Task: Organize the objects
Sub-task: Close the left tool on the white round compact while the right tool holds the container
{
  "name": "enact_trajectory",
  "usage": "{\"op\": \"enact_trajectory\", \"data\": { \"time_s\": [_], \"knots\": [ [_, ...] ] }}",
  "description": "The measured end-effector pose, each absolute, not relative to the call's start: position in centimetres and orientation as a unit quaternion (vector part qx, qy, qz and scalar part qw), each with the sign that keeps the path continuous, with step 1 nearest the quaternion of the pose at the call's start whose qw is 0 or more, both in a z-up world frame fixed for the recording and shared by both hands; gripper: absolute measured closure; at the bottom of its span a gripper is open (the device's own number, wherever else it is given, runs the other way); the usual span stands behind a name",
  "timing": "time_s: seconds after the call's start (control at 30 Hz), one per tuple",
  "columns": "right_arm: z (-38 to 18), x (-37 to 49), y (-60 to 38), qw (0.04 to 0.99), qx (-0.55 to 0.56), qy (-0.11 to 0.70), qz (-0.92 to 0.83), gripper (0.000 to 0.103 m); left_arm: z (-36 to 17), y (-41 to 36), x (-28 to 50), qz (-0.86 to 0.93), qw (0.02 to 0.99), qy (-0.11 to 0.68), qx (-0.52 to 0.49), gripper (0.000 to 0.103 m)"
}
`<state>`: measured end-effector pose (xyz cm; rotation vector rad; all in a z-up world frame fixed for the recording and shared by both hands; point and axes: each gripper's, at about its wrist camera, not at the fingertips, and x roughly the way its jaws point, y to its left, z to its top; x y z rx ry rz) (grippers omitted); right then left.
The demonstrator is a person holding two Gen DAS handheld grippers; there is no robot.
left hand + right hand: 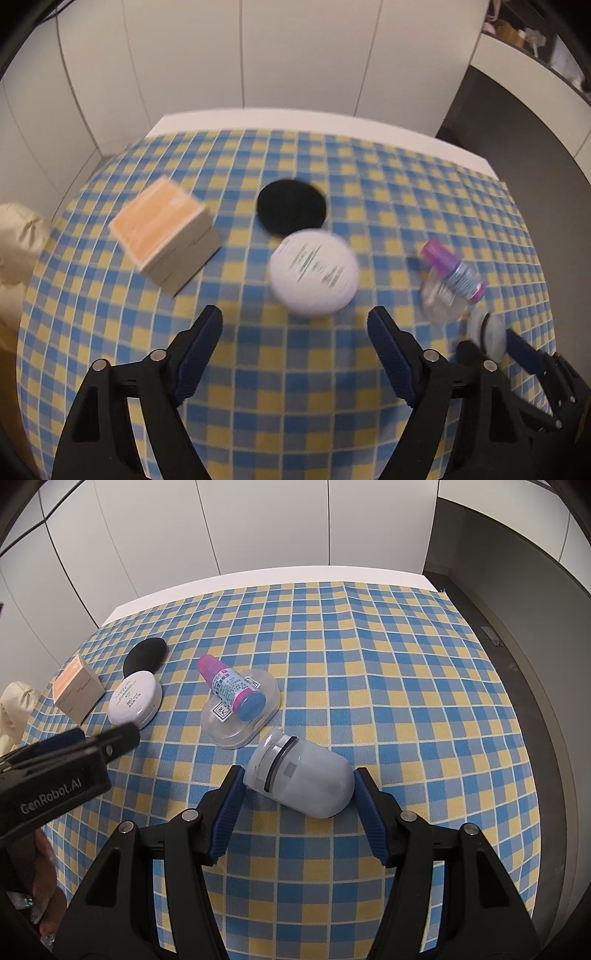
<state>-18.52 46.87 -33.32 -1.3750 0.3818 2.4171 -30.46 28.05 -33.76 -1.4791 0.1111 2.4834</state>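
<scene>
My left gripper (295,321) is open above the checked cloth, nothing between its fingers. Just beyond its tips lies a round white compact (314,273) with print on its lid. Behind the compact is a flat black round pad (291,206), and to the left a beige box with an orange top (166,236). A pink-capped small bottle (231,686) lies on a clear plastic case (240,716). My right gripper (297,775) is shut on a frosted white capsule-shaped container (303,782), one pad on each side. The left gripper (103,738) shows at the left of the right wrist view.
The blue-and-yellow checked cloth (369,664) covers a white table whose far edge (258,576) meets white cabinet doors. A dark floor strip runs along the right. A cream fabric object (18,240) sits off the table's left edge.
</scene>
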Motion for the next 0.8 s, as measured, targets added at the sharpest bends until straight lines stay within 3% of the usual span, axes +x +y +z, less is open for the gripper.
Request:
{"op": "enact_trajectory", "data": {
  "time_s": [0.1, 0.13, 0.17, 0.8],
  "knots": [
    [-33.3, -18.6, 46.9, 0.166, -0.483, 0.137, 0.849, 0.041, -34.4, 29.6, -31.6, 0.849, 0.122, 0.065, -0.509, 0.018],
    [-33.3, -18.5, 46.9, 0.166, -0.483, 0.136, 0.849, 0.041, -34.6, 29.8, -31.8, 0.851, 0.123, 0.068, -0.506, 0.028],
    [-33.3, -18.6, 46.9, 0.166, -0.483, 0.135, 0.849, 0.041, -34.7, 30.0, -32.1, 0.852, 0.127, 0.069, -0.503, 0.046],
    [-31.4, -18.8, 45.7, 0.174, -0.488, 0.111, 0.848, 0.041, -31.1, 27.0, -30.0, 0.862, 0.084, 0.078, -0.493, 0.047]
  ]
}}
